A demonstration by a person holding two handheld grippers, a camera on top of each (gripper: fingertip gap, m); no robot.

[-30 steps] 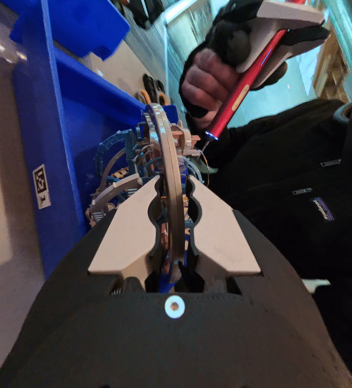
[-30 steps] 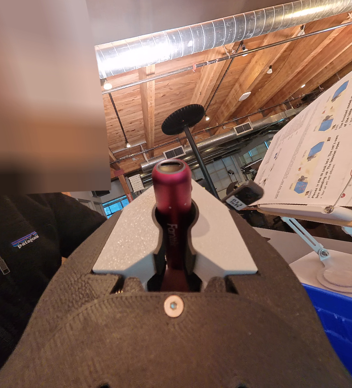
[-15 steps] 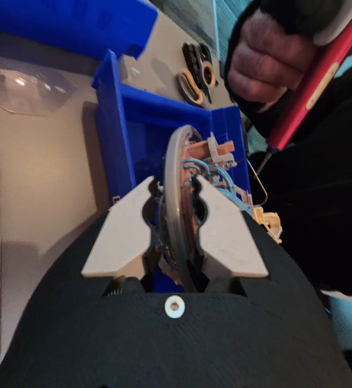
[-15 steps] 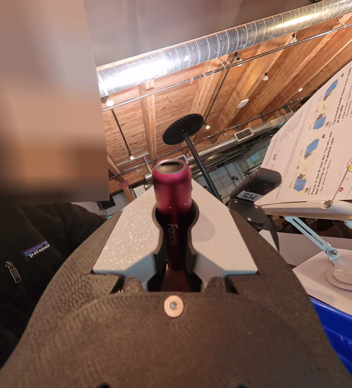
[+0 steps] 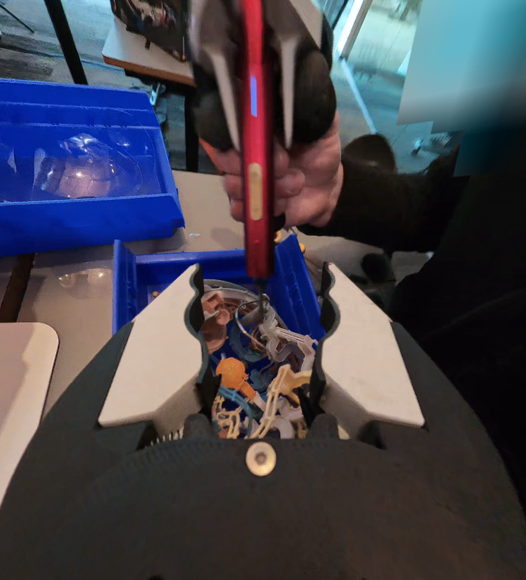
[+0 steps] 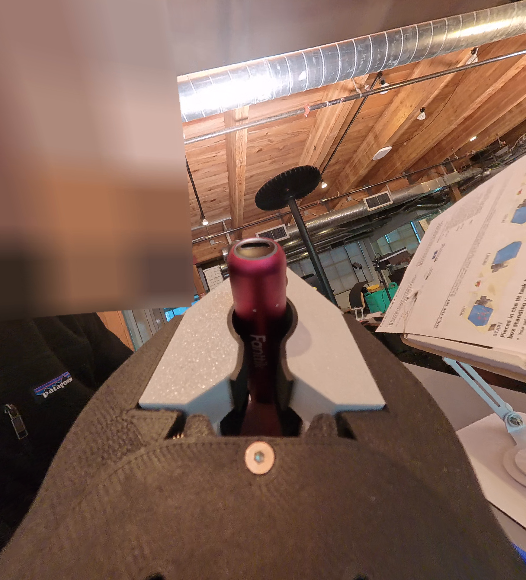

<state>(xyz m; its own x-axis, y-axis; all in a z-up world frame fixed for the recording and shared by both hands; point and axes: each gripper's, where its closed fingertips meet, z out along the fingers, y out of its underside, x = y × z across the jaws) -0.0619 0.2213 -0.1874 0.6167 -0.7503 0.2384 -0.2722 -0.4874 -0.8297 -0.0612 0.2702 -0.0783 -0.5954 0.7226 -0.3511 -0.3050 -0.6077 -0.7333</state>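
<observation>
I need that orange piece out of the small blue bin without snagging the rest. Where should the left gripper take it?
Likely by its rounded head, coming down from above. The orange piece lies on top of the tangled plastic parts in the small blue bin, head exposed, while its stem narrows toward the tangle. The left gripper is open.

Wood ceiling [image 6: 274, 138] is running overhead, with a silver duct [image 6: 334, 66] crossing it and small lamps [image 6: 381, 153] glowing. Windows [image 6: 343, 266] are letting daylight in at the back. A pale table [image 5: 76, 317] is standing on dark floor [image 5: 10, 62].
</observation>
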